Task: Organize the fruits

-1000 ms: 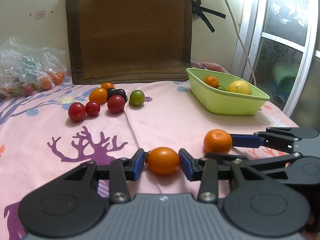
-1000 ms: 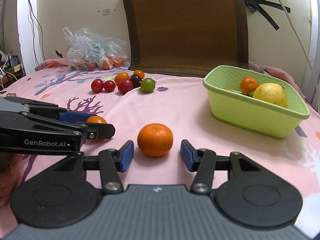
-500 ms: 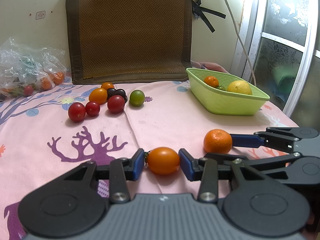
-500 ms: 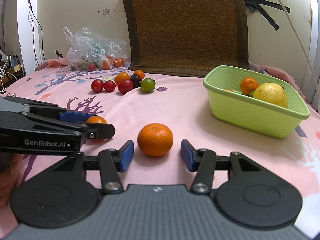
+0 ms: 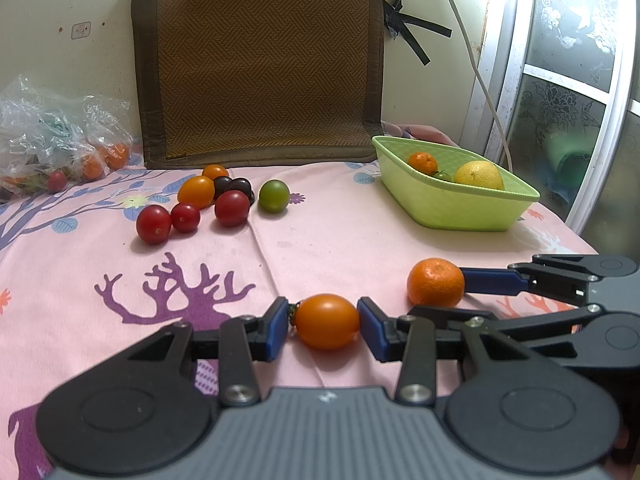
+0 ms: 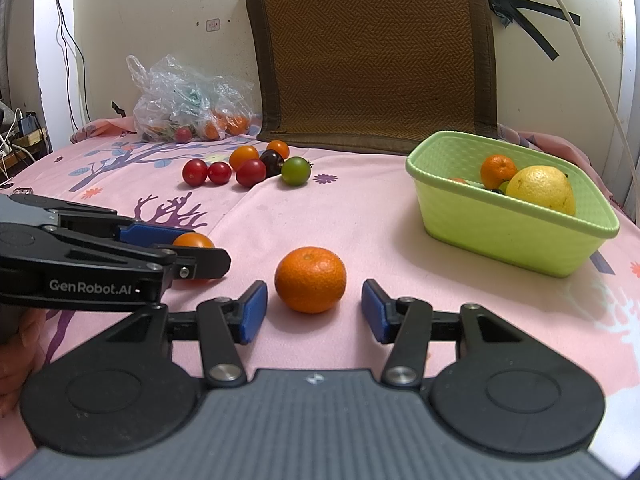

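An orange tomato (image 5: pixel 326 322) rests on the pink cloth, and my left gripper (image 5: pixel 325 329) is shut on it, both blue pads against its sides. My right gripper (image 6: pixel 311 312) stands open around a mandarin (image 6: pixel 310 279), with a gap on each side. The same mandarin (image 5: pixel 435 282) lies just right of the tomato. A green basket (image 5: pixel 460 208) at the back right holds a small mandarin (image 5: pixel 423 162), a yellow citrus (image 5: pixel 479 174) and a small green fruit. Red, orange, dark and green tomatoes (image 5: pixel 231 208) cluster at the back left.
A clear plastic bag (image 6: pixel 180 112) with more fruit lies at the far left by the wall. A brown woven mat (image 5: pixel 260 60) leans on the wall behind the table. A white cable (image 5: pixel 476 68) hangs near the basket. A hand (image 6: pixel 16 360) shows at the lower left.
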`<action>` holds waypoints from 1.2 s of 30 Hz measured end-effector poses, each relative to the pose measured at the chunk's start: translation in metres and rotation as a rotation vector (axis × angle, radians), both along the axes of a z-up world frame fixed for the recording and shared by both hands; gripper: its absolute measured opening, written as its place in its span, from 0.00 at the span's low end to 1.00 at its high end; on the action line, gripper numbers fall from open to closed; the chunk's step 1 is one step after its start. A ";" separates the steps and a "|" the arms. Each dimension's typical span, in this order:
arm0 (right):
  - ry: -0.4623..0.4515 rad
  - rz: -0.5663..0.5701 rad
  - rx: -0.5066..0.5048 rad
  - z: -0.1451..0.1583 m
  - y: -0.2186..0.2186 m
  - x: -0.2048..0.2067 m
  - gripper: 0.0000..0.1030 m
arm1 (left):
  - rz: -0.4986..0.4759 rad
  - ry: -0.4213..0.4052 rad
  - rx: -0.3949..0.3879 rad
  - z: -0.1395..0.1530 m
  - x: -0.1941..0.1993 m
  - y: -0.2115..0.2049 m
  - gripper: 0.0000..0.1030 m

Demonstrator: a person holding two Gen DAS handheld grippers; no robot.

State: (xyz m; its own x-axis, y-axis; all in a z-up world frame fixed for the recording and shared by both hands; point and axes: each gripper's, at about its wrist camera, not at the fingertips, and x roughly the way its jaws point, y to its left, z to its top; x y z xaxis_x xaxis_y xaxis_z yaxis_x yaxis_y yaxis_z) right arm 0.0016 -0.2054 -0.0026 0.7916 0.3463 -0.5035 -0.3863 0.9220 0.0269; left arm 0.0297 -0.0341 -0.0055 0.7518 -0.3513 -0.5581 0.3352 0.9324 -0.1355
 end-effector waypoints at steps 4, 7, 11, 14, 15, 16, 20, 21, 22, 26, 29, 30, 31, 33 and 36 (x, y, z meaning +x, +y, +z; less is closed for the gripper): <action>0.001 0.000 0.004 0.000 0.000 -0.001 0.54 | -0.001 0.000 0.002 0.000 0.000 0.000 0.38; 0.000 0.001 0.003 0.000 -0.001 0.000 0.54 | -0.001 -0.001 0.002 0.000 0.000 0.000 0.38; 0.001 0.004 0.007 0.001 -0.003 -0.002 0.54 | 0.000 -0.001 0.002 0.000 0.000 0.000 0.38; 0.002 0.004 0.015 0.001 -0.003 -0.003 0.54 | 0.001 -0.002 0.004 0.000 0.000 -0.001 0.38; 0.002 0.004 0.015 0.001 -0.003 -0.002 0.54 | 0.002 -0.002 0.005 0.000 -0.001 -0.001 0.38; 0.001 0.004 0.014 0.001 -0.003 -0.002 0.54 | 0.003 -0.003 0.005 0.000 -0.001 -0.001 0.38; 0.001 0.010 0.009 0.000 -0.003 -0.002 0.54 | 0.005 -0.007 0.009 0.000 -0.002 -0.002 0.38; -0.001 0.010 0.007 0.001 -0.003 -0.002 0.54 | 0.004 -0.009 0.012 0.000 -0.002 -0.002 0.37; -0.001 0.011 0.007 0.001 -0.003 -0.002 0.54 | 0.002 -0.011 0.014 0.000 -0.002 -0.002 0.37; 0.002 0.013 0.004 0.000 0.000 0.001 0.39 | -0.001 -0.011 0.014 0.000 -0.001 -0.002 0.36; -0.004 0.018 0.015 0.001 -0.002 0.001 0.38 | -0.009 0.000 0.005 0.002 0.003 -0.001 0.35; -0.005 0.020 0.040 0.002 -0.006 0.002 0.38 | -0.020 -0.001 0.000 0.003 0.005 -0.002 0.35; -0.012 0.014 0.054 0.003 -0.010 0.002 0.38 | -0.034 -0.001 -0.009 0.006 0.007 -0.004 0.35; -0.046 -0.014 0.063 0.009 -0.019 0.003 0.38 | -0.064 -0.007 -0.036 0.016 0.015 -0.012 0.35; -0.110 -0.072 0.082 0.021 -0.038 0.010 0.38 | -0.112 -0.031 -0.076 0.040 0.036 -0.030 0.35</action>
State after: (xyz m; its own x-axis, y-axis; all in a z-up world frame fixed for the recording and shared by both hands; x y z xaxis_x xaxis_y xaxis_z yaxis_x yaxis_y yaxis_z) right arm 0.0117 -0.2436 0.0180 0.8647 0.3230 -0.3846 -0.3237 0.9439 0.0649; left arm 0.0658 -0.0645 0.0340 0.7216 -0.4745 -0.5041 0.4419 0.8762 -0.1921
